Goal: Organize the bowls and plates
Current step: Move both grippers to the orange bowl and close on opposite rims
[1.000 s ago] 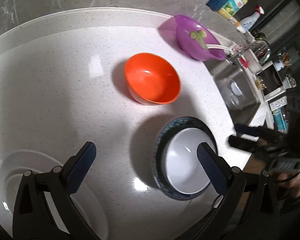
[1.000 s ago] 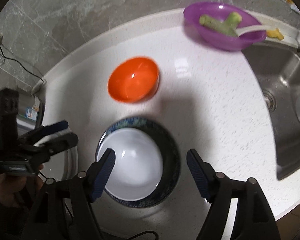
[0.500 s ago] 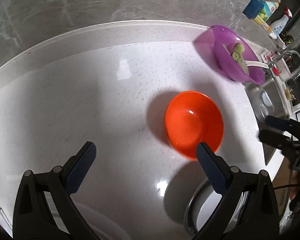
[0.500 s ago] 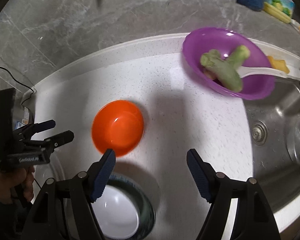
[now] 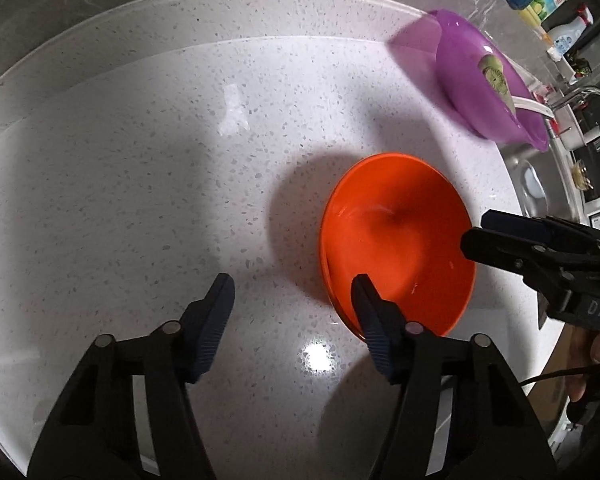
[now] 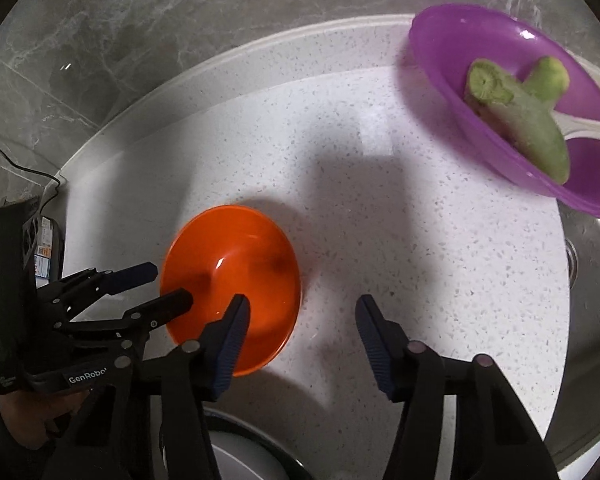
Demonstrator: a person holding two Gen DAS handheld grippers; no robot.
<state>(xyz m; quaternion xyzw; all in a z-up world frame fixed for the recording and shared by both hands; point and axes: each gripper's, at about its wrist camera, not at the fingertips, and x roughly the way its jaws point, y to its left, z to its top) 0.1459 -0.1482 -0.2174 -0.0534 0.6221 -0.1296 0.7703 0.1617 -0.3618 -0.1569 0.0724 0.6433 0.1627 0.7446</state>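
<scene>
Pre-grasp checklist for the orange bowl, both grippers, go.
1. Orange bowl upright on the counter, nothing inside: ok.
2. Left gripper jaws just closing, nothing gripped, one finger over the bowl's near rim: ok.
3. Right gripper jaws just closing, nothing gripped, one finger over the bowl's rim: ok.
4. Either rim actually between the jaws: cannot tell.
5. Purple bowl with green vegetable stands apart from the orange bowl: ok.
6. Stacked white bowl mostly hidden behind the right gripper: cannot tell.

I see a plain orange bowl (image 5: pixel 396 240) at my right finger's tip, on a white countertop (image 5: pixel 140 180) flecked with grey. Beyond the fingers — a purple bowl (image 6: pixel 512 92) holding pale green vegetable pieces (image 6: pixel 516 116) — and grey veined marble wall (image 6: pixel 140 20).
</scene>
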